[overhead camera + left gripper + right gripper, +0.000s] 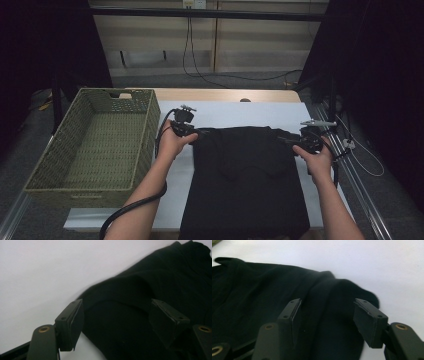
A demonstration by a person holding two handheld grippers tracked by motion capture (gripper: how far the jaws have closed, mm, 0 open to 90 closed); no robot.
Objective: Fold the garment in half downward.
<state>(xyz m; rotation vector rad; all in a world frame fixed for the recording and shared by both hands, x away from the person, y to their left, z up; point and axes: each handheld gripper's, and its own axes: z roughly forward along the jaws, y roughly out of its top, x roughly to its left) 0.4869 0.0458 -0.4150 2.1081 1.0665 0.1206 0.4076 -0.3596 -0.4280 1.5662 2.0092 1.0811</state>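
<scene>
A black garment [245, 175] lies folded on the white table cover [240, 114], its far edge bunched. My left gripper [200, 133] is at the garment's far left corner, my right gripper [286, 140] at its far right corner. In the left gripper view the jaws of the left gripper [116, 320] stand apart over the black cloth [140, 290], and the pads do not press it. In the right gripper view the right gripper [327, 317] is open as well, with the cloth's folded corner [342, 292] lying slack between the jaws.
A woven green basket [60, 165] stands on the table's left, close to the left forearm. Bare white cover [175, 195] runs between basket and garment. A metal rail [350, 175] lines the right edge. Cables [195, 65] hang on the wall behind.
</scene>
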